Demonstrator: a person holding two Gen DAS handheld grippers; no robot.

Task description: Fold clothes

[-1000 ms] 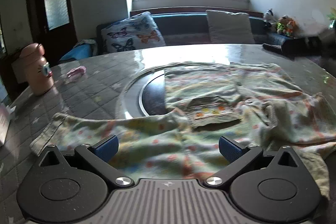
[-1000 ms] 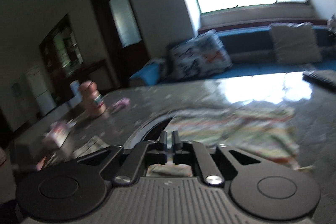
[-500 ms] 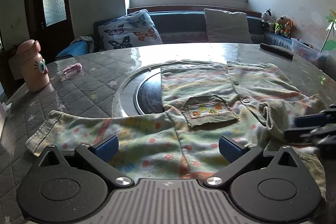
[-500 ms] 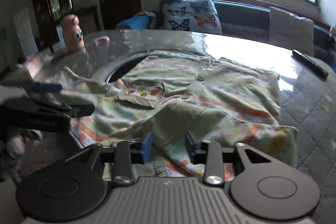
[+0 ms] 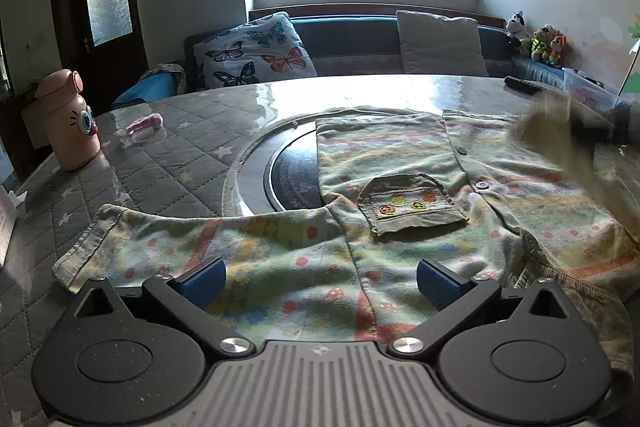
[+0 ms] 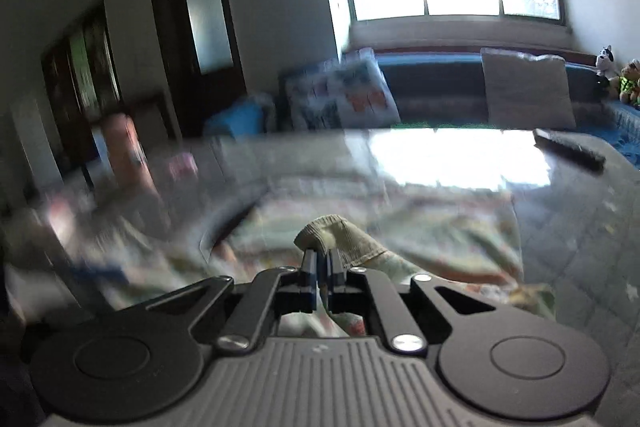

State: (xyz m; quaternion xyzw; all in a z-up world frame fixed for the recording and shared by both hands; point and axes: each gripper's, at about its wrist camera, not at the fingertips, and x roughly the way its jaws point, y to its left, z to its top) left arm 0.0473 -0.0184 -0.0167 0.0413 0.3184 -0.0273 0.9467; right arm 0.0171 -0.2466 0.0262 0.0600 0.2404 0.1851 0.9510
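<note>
A child's patterned button shirt with a corduroy chest pocket lies spread on the round table. Its left sleeve stretches out to the left. My left gripper is open and hovers low over the shirt's near part, touching nothing. My right gripper is shut on the shirt's right sleeve cuff and holds it lifted above the shirt. In the left wrist view the lifted sleeve shows blurred at the right.
A pink cartoon bottle stands at the table's left. A small pink item lies beside it. A dark remote lies at the far right. A round inset plate sits mid-table, partly under the shirt.
My right gripper has closed on the right sleeve cuff and lifted it up and over the shirt. The left gripper has stayed open in place.
</note>
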